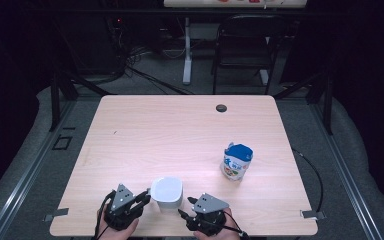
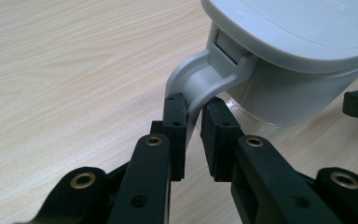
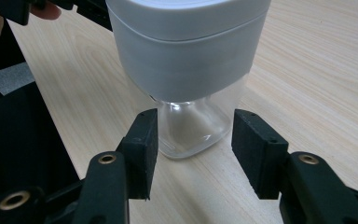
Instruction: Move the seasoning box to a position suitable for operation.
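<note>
A: Why is the left gripper at the jug, near the table's front edge?

B: It pinches the handle, steadying it. The right gripper, jaws apart, straddles the glass base untouched.

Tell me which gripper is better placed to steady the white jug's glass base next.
Right. The right gripper already straddles the jug's clear base, jaws open either side. The left gripper is occupied at the grey handle.
</note>
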